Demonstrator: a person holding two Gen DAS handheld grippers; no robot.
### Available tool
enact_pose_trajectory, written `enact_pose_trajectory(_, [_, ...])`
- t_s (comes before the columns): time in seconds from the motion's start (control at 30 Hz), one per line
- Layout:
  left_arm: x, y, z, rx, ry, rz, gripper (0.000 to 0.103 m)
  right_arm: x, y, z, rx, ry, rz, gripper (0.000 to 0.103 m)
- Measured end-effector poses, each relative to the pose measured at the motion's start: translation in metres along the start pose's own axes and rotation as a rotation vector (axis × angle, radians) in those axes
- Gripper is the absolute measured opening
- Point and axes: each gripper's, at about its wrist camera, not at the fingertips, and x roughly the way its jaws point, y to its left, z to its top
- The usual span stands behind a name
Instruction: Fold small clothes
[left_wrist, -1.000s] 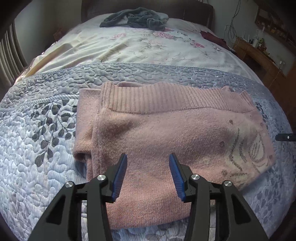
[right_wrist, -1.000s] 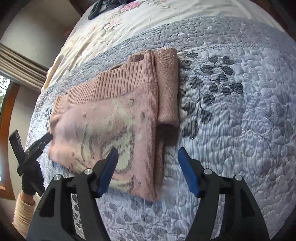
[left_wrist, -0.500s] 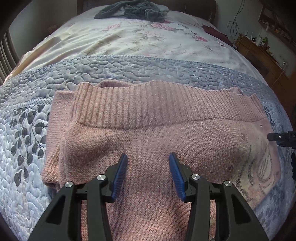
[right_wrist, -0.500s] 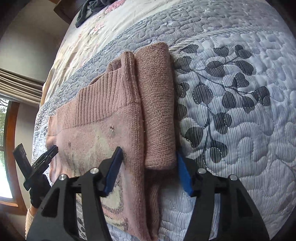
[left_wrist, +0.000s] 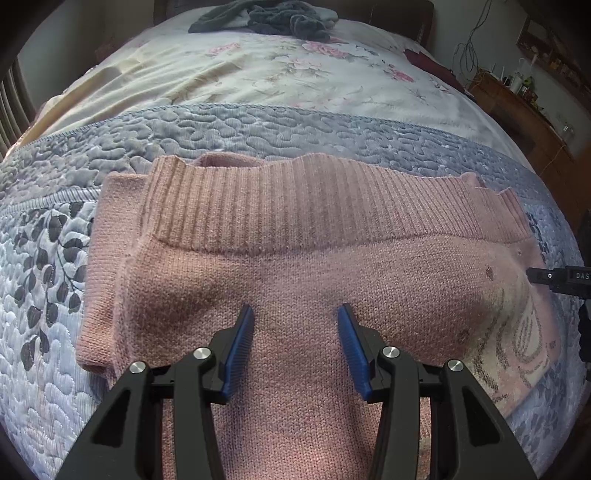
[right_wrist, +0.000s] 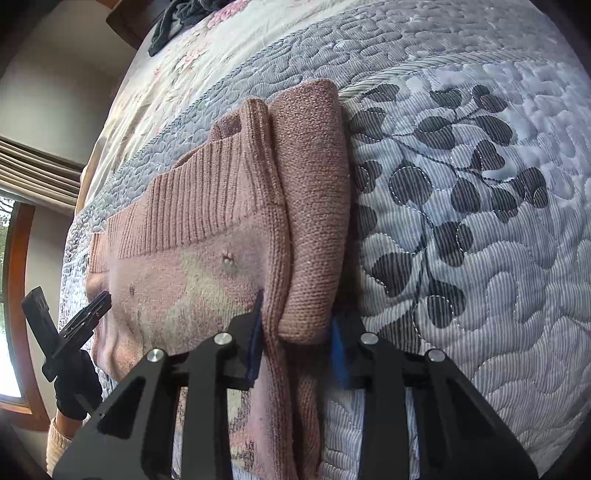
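A pink knit sweater (left_wrist: 295, 258) lies folded on the grey-blue quilt (left_wrist: 44, 295), ribbed hem towards the pillows and a pale pattern at its right end. My left gripper (left_wrist: 295, 332) hovers open just above the middle of the sweater, nothing between its blue pads. In the right wrist view, the sweater (right_wrist: 192, 266) has a sleeve folded along its right edge. My right gripper (right_wrist: 297, 332) is closed on that sleeve's cuff end and the edge beside it, one pad on each side. A gloved hand holds the left gripper (right_wrist: 70, 306) at the sweater's far left end.
A heap of dark grey clothes (left_wrist: 266, 18) lies near the headboard on the floral sheet (left_wrist: 258, 81). A dark red item (left_wrist: 424, 61) sits at the bed's right side. A wooden dresser (left_wrist: 517, 107) with small objects stands further right. A window (right_wrist: 11, 295) is on the left.
Both grippers came down and forward towards the sweater. The right gripper's jaws narrowed from wide open to pinching the folded sleeve edge. The left gripper stayed open.
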Motion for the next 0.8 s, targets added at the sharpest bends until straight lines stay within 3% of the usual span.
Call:
enact_pose_trajectory(0.2, [-0.004,0.000,0.000,-0.010,-0.008,-0.003,0.048,-0.006,0.006,-0.002,0.019,-0.018,0.009,0.024])
enact_pose_trajectory(0.33, [-0.026,0.005,-0.001,-0.010,-0.038,-0.036,0.047,-0.030,0.028,0.002,0.012,-0.046,0.099,0.023])
enact_pose_trajectory(0.53, [-0.054,0.027,-0.003,-0.028,-0.073,-0.062,0.048,-0.050,0.118,0.009,-0.139,-0.057,0.167,0.022])
enact_pose_trajectory(0.8, [-0.074,0.056,-0.007,-0.070,-0.100,-0.102,0.048,-0.011,0.230,0.002,-0.319,0.032,0.141,0.021])
